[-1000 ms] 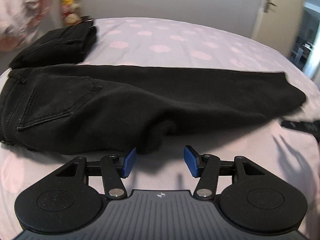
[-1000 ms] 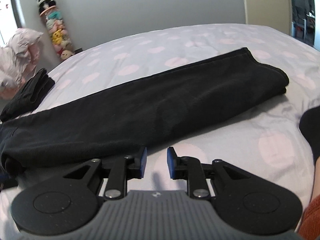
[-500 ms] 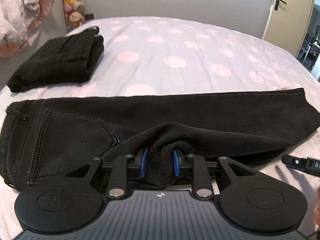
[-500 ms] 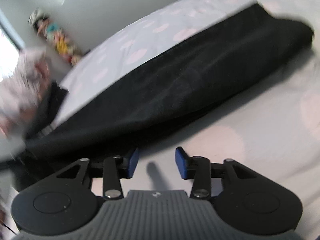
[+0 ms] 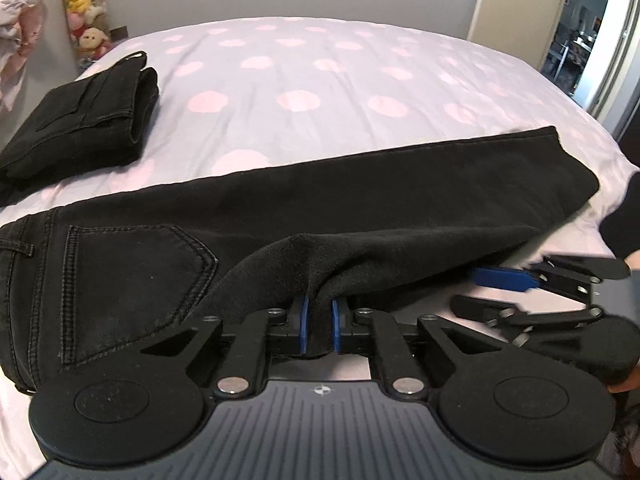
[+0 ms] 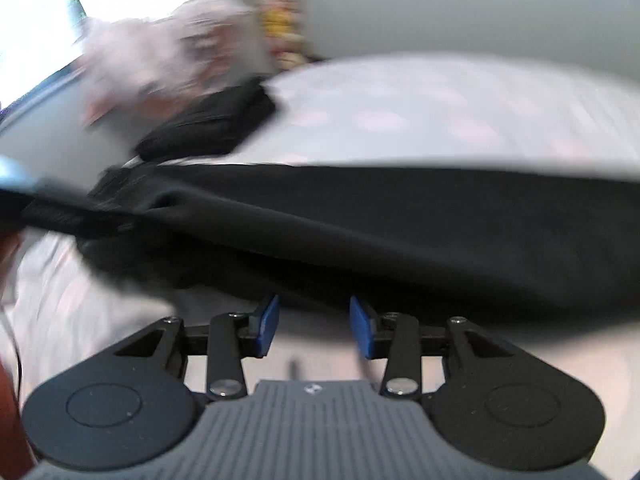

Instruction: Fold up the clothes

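Left gripper [image 5: 316, 326]: blue pads pressed together on a pinched fold of the black jeans [image 5: 360, 200], near edge, about mid-length.
Right gripper [image 6: 314, 326]: pads apart, nothing between them; poised just at the near edge of the jeans. Also seen from the left wrist view at near right [image 5: 532, 292], tips under the raised fabric edge.
Jeans, count: 2 black pairs. One laid lengthwise across the bed [image 5: 320, 72], waistband and back pocket at left, leg hems at right. One folded pair [image 5: 84, 116] at far left, well apart from the first.
Jeans, edges: far edge straight and flat; near edge lifted into a ridge at the pinch, slack on both sides.
Bed: pale cover with pink dots; far half bare behind the long pair; narrow strip of cover near the grippers.
Surroundings: stack of plush toys [image 5: 86, 4] at far left wall; pale bundle of cloth [image 5: 20, 8] at far left; door [image 5: 516, 4] at far right.
Right wrist view: motion-blurred; details beyond the pads uncertain.
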### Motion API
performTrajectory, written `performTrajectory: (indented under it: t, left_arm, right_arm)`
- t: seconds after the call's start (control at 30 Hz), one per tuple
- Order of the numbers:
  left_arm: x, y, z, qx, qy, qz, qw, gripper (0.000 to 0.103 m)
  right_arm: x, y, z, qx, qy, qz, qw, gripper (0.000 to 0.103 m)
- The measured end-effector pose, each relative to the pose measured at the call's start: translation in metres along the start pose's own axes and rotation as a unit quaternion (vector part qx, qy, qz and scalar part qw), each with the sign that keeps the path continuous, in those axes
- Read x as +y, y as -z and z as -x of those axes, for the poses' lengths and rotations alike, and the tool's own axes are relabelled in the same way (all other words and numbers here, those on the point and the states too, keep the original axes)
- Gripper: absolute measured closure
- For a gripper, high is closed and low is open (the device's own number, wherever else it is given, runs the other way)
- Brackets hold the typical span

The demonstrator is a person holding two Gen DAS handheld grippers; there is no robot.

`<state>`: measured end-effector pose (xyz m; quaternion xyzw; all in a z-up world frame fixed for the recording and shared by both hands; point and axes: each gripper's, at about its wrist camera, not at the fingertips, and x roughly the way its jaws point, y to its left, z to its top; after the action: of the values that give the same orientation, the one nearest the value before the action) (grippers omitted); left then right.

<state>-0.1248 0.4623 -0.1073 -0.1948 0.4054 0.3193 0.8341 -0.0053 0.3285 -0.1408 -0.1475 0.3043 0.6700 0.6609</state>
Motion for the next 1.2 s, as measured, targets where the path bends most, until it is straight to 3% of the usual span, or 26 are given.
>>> performTrajectory:
  t: [0.2, 0.3, 0.37, 0.5, 0.6, 0.67, 0.73, 0.93, 1.07, 1.2]
  left_arm:
    - [0.003, -0.006, -0.001, 0.006, 0.011, -0.020, 0.9997, 0.091]
    - [0.006, -0.009, 0.000, 0.008, 0.020, -0.029, 0.9994, 0.091]
    - [0.009, -0.012, 0.001, 0.011, 0.026, -0.033, 0.9990, 0.091]
    - [0.013, -0.014, -0.001, 0.026, 0.042, -0.045, 0.9978, 0.091]
    - [0.014, -0.012, -0.001, 0.038, 0.053, -0.054, 0.9965, 0.091]
    - [0.015, -0.009, -0.003, 0.049, 0.063, -0.056, 0.9952, 0.090]
    - [0.014, -0.003, -0.008, 0.063, 0.071, -0.059, 0.9937, 0.087]
    - [0.014, 0.028, -0.030, 0.091, 0.079, -0.031, 0.9922, 0.081]
    - [0.024, 0.048, -0.025, 0.093, 0.077, -0.015, 0.9926, 0.075]
    - [0.039, 0.066, -0.010, 0.084, 0.074, 0.005, 0.9937, 0.070]
  right_arm:
    - [0.049, -0.011, -0.033, -0.012, -0.012, 0.190, 0.982, 0.055]
    - [0.055, -0.015, -0.051, -0.011, -0.006, 0.256, 0.967, 0.039]
    - [0.058, -0.018, -0.063, -0.009, -0.008, 0.287, 0.958, 0.035]
    - [0.064, -0.024, -0.078, -0.009, -0.078, 0.273, 0.959, 0.043]
    - [0.070, -0.020, -0.076, -0.014, -0.097, 0.268, 0.958, 0.056]
    - [0.074, -0.013, -0.072, 0.001, -0.110, 0.287, 0.952, 0.069]
    - [0.082, -0.002, -0.068, 0.028, -0.121, 0.329, 0.936, 0.073]
    - [0.097, 0.023, -0.073, 0.042, -0.104, 0.376, 0.920, 0.074]
    - [0.100, 0.028, -0.065, 0.034, -0.101, 0.372, 0.922, 0.074]
    - [0.097, 0.029, -0.053, 0.007, -0.090, 0.322, 0.942, 0.073]
